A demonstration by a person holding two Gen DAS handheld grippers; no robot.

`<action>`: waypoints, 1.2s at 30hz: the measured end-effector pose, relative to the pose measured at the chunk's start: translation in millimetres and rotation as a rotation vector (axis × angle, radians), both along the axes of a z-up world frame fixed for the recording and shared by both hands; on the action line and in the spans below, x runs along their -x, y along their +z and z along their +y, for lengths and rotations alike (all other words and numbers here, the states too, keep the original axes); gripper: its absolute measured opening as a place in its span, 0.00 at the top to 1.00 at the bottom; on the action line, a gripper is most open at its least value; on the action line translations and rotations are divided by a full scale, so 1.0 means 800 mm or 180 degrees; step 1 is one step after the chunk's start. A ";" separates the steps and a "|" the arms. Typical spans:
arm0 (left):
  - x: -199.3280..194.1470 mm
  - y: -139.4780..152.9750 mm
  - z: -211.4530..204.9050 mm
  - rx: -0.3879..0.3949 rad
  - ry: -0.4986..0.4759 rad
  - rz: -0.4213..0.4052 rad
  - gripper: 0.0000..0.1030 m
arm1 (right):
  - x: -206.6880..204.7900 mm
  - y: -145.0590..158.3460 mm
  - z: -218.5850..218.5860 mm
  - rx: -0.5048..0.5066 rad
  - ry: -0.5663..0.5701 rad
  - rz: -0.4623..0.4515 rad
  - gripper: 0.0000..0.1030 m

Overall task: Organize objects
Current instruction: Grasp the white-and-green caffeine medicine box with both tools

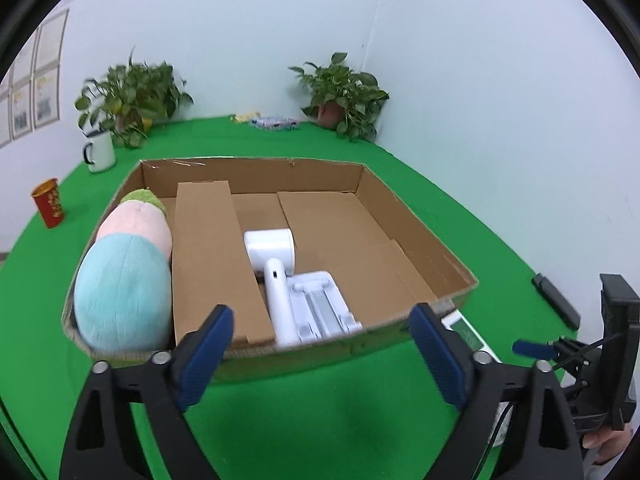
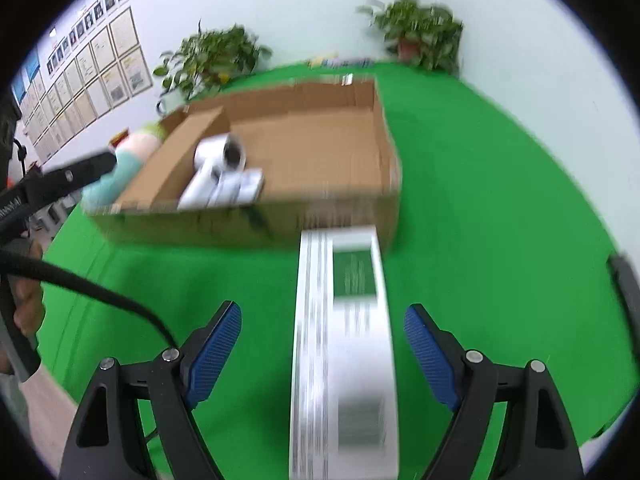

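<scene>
Both grippers nearest the lens, jaws spread wide, nothing clamped. Left gripper hovers just short of the cardboard box, pads apart over bare green cloth; likely backed off to leave the box contents alone. Right gripper straddles the long white carton without touching it: carton runs straight ahead between the open pads, clear gap on each side. Reads as either just let go or lining up for a pick; cannot tell which.

Largest to smallest:
- Green cloth: under everything, spans both views.
- Cardboard box: straight ahead of the left jaws, ahead and slightly left of the right jaws; open top, so drop-in from above looks easy. Right half of its floor bare, probably room for the carton.
- Loose cardboard flap: inside box, ahead of left jaw's left pad, acts as divider.
- Plush toy: wedged between flap and left box wall, beyond the left pad.
- White carton: outside the box, far end just beside the near box wall. Not yet stowed.
- White handheld appliance: inside box, dead ahead between left jaws, lying flat on a white stand.
- White mug, red can: well beyond, left of the box, untouched.
</scene>
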State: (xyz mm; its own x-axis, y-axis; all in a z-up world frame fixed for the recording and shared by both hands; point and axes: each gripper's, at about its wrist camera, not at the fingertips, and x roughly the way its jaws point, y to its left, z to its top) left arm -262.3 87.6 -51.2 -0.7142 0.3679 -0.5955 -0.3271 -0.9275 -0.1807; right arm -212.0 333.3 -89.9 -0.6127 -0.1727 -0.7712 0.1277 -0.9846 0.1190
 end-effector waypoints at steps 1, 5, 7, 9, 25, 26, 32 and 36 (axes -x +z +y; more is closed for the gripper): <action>-0.009 -0.002 0.005 0.0002 -0.0007 0.0020 0.08 | -0.005 -0.008 0.003 0.0034 -0.0005 -0.0051 0.19; -0.034 -0.017 0.018 0.0028 -0.0008 -0.0004 0.08 | -0.023 -0.032 -0.001 -0.0077 -0.0030 -0.0137 0.19; -0.044 -0.026 0.022 0.0034 -0.0014 -0.0043 0.08 | -0.027 -0.038 -0.002 -0.0160 -0.0054 -0.0141 0.26; -0.048 -0.035 0.021 -0.0014 -0.0048 -0.0117 0.08 | -0.031 -0.040 -0.009 -0.0262 -0.0058 -0.0126 0.41; -0.069 -0.094 -0.015 -0.0893 -0.0368 -0.1057 0.08 | -0.076 -0.021 -0.127 -0.0030 0.0951 0.0103 0.12; -0.068 -0.102 -0.014 -0.0943 -0.0375 -0.1117 0.08 | -0.079 -0.023 -0.130 -0.0043 0.0980 0.0094 0.12; -0.063 -0.135 -0.011 -0.1174 -0.0334 -0.1396 0.09 | -0.078 -0.032 -0.149 -0.0146 0.1145 0.0055 0.12; -0.061 -0.146 -0.008 -0.1219 -0.0348 -0.1446 0.10 | -0.067 -0.039 -0.155 -0.0255 0.1086 -0.0022 0.26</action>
State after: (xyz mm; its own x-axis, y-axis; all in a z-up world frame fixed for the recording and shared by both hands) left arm -213.6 81.3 -167.7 -0.3654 0.6733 -0.6428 -0.2287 -0.7343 -0.6391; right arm -158.2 209.2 -121.5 -0.5247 -0.3054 -0.7946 0.4507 -0.8916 0.0451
